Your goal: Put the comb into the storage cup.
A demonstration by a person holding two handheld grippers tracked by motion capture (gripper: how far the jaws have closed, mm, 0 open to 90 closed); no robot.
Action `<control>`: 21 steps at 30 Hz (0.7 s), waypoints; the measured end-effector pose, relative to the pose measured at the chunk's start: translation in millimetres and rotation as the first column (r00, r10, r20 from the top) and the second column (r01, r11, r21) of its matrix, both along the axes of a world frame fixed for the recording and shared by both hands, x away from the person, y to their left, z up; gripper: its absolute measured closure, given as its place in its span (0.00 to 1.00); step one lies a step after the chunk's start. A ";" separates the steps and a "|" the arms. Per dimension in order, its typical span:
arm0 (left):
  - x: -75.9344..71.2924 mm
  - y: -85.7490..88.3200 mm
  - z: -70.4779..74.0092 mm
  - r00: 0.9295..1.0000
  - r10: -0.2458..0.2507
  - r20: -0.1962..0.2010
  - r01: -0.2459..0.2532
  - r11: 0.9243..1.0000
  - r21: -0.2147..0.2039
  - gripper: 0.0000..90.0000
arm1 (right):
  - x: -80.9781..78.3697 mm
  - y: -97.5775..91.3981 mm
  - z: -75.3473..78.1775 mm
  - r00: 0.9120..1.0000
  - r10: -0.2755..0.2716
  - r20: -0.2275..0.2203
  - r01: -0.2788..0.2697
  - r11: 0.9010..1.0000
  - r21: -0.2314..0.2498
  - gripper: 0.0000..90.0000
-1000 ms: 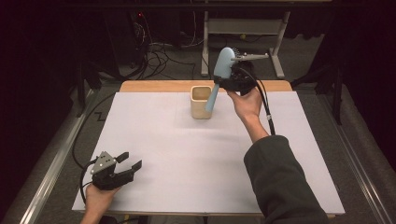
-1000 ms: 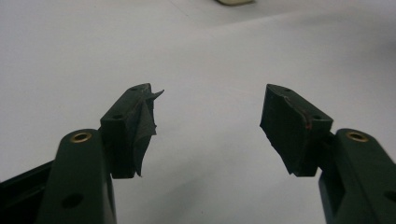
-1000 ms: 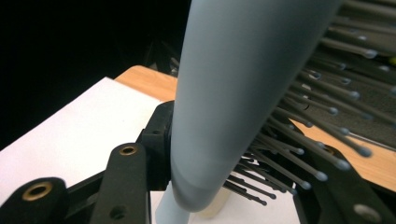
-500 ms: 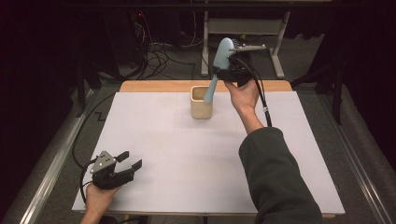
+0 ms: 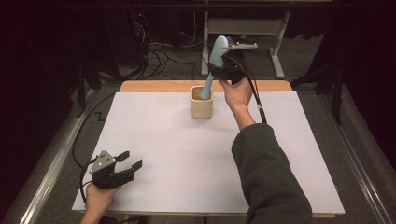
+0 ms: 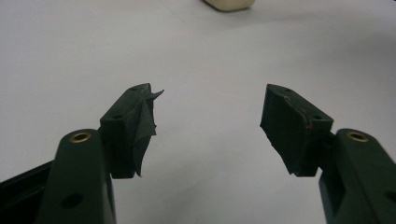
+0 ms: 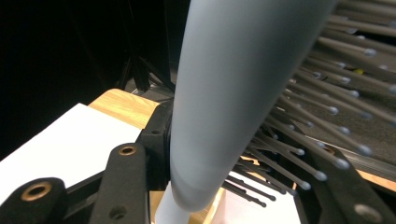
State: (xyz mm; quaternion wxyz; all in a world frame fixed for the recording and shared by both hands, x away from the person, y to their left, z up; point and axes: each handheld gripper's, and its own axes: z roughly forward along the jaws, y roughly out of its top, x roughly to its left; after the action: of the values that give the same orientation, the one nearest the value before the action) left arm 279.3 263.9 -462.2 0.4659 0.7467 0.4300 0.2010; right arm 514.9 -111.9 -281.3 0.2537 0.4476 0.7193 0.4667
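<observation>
**Hairbrush going handle-first into the cup, not yet let go**

The light blue hairbrush (image 5: 215,58) is standing tilted above the far middle of the table, with its handle end dipping into the mouth of the beige cup (image 5: 201,106) and its bristled head leaning up and away toward the far right. In the right gripper view the brush body (image 7: 224,107) is rising between the two black jaws, and its thin bristles with small ball tips are spreading out to the right. The right gripper (image 5: 227,71) is clamping the brush at the neck, just under the head, so its jaws are nearly closed with the brush between them.

Judging from this, the picking up and the carrying to the cup are done. The handle is entering the cup, but how deep it is sitting I cannot tell. What is left, I think, is lowering the brush until it is resting on the cup by itself, then opening the jaws and taking the hand back.

The left gripper (image 5: 122,166) is resting at the near left corner of the white table cover (image 5: 154,154), well apart from the cup. Its jaws are standing wide open and are holding nothing; a piece of black tape is peeling from one pad (image 6: 142,123)
</observation>
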 end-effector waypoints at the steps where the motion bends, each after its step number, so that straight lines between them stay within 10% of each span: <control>1: -0.1 -0.2 0.1 1.000 -0.002 0.000 0.002 1.000 0.003 0.39 | 0.7 0.6 -0.9 1.000 -0.005 -0.001 0.005 1.000 0.000 0.60; 21: -0.6 1.6 1.5 1.000 -0.001 0.004 0.001 0.999 -0.038 0.40 | 7.5 10.8 -17.8 0.999 -0.015 -0.031 0.013 0.999 -0.049 0.59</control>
State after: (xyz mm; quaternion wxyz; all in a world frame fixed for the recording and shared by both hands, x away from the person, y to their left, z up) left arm 278.6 265.5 -460.8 0.4809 0.7375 0.4325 0.1940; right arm 522.4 -101.1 -299.2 0.2567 0.4535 0.7312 0.4401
